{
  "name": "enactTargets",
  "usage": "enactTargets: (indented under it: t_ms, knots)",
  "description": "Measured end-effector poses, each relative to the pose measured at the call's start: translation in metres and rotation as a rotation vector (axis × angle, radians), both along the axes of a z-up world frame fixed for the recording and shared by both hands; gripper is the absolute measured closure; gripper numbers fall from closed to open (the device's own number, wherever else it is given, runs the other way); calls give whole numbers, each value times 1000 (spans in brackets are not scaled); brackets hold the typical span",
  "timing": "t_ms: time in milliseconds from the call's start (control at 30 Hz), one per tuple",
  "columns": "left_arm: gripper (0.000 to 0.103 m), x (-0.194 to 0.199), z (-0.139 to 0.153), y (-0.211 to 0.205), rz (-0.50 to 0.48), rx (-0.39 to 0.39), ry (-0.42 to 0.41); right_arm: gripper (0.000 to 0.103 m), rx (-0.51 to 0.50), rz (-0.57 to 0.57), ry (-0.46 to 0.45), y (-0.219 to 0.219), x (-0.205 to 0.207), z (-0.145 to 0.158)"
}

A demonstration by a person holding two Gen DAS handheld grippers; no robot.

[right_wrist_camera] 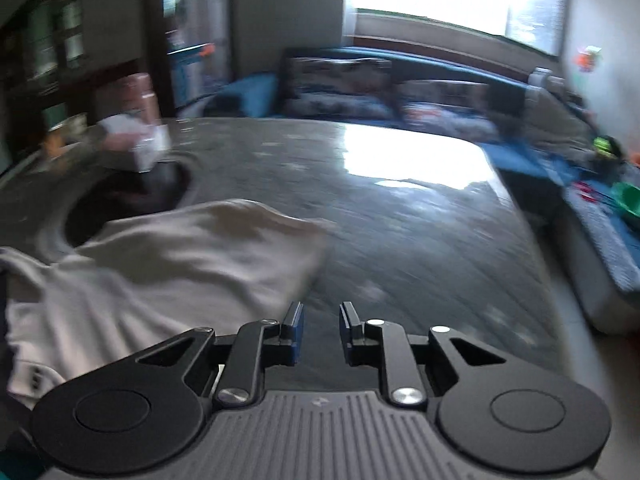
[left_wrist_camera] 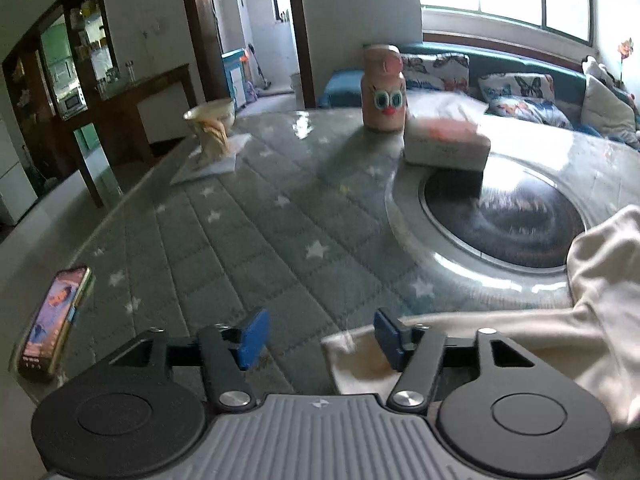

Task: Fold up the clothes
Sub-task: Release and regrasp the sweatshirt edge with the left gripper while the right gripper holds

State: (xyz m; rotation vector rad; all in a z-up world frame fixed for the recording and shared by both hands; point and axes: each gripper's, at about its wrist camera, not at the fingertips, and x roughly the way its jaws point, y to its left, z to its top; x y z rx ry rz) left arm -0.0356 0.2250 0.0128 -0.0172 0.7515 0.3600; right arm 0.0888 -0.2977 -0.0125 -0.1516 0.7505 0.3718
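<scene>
A cream-white garment [left_wrist_camera: 592,288] lies on the glass-topped table [left_wrist_camera: 248,232], reaching in from the right in the left wrist view. One of its corners lies flat by the right blue pad. My left gripper [left_wrist_camera: 320,338] is open, its pads wide apart with only the table surface and the cloth's edge below them. In the blurred right wrist view the garment [right_wrist_camera: 180,256] is spread out at the left. My right gripper [right_wrist_camera: 322,328] hovers just past the cloth's right edge, its jaws a narrow gap apart with nothing between them.
A phone [left_wrist_camera: 54,324] lies at the table's left edge. A cup [left_wrist_camera: 212,128], a pink jar with a face [left_wrist_camera: 384,88] and a tissue box [left_wrist_camera: 446,144] stand at the back, near a round dark turntable [left_wrist_camera: 504,216]. A sofa with cushions [left_wrist_camera: 520,92] is beyond.
</scene>
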Motion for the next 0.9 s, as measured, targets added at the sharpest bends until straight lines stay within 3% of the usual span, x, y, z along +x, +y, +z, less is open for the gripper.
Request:
enactTargets:
  t_ms: [167, 500, 567, 667, 900]
  knots:
    - [37, 15, 5, -24, -93, -46, -29, 78, -13, 134, 15, 57, 42, -5]
    - [39, 87, -15, -107, -348, -212, 5, 70, -31, 203, 75, 111, 124, -22]
    - [39, 102, -16, -124, -398, -222, 10, 68, -39, 223, 82, 119, 134, -26]
    - [39, 121, -17, -148, -473, -221, 12, 57, -38, 255, 97, 125, 145, -29]
    - [39, 160, -28, -174, -568, -223, 50, 59, -25, 279, 168, 127, 162, -40]
